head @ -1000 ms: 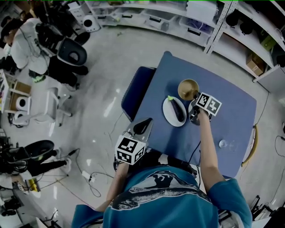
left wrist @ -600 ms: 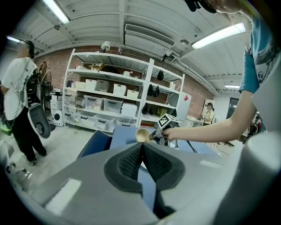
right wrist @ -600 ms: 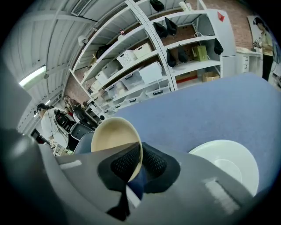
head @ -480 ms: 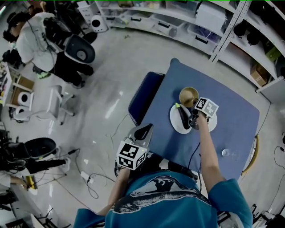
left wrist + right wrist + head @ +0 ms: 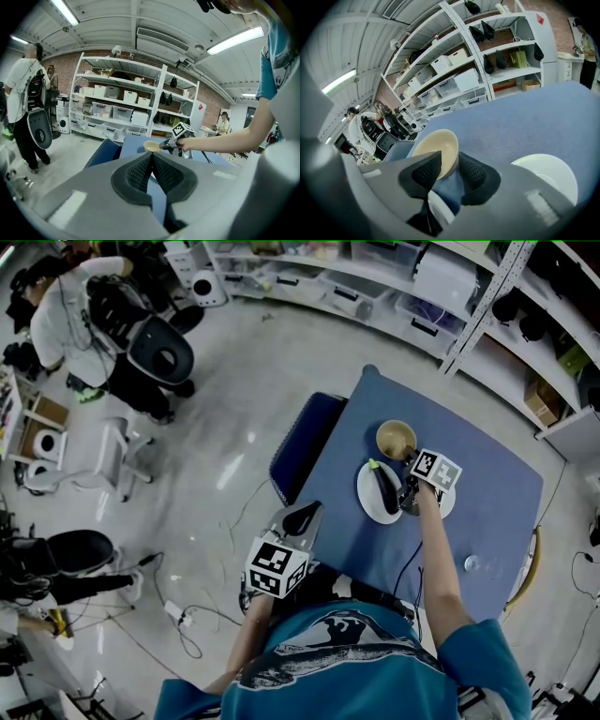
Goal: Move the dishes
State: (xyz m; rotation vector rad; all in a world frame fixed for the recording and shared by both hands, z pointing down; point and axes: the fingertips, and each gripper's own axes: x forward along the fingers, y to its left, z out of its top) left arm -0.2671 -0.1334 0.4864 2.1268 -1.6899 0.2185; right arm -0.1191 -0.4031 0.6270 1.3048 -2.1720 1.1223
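A tan bowl (image 5: 397, 439) stands on the blue table (image 5: 487, 484), with a white plate (image 5: 371, 504) bearing a dark eggplant (image 5: 382, 487) just in front of it. A second white plate (image 5: 448, 502) lies to the right. My right gripper (image 5: 410, 489) is over the gap between the plates, just short of the bowl. In the right gripper view it (image 5: 446, 164) is open, and the bowl's (image 5: 436, 150) near rim sits between the pads. My left gripper (image 5: 298, 517) hovers at the table's near-left edge, shut (image 5: 151, 159) and empty.
A blue chair (image 5: 302, 442) stands against the table's left side. A small clear glass (image 5: 473, 564) sits near the table's right front. Shelving (image 5: 394, 282) runs along the back. A person (image 5: 70, 320) stands far left among office chairs; cables (image 5: 202, 615) lie on the floor.
The head view has shifted slightly. My right gripper has stayed by the bowl and plates, with the second plate now showing beside it. The left gripper has barely moved.
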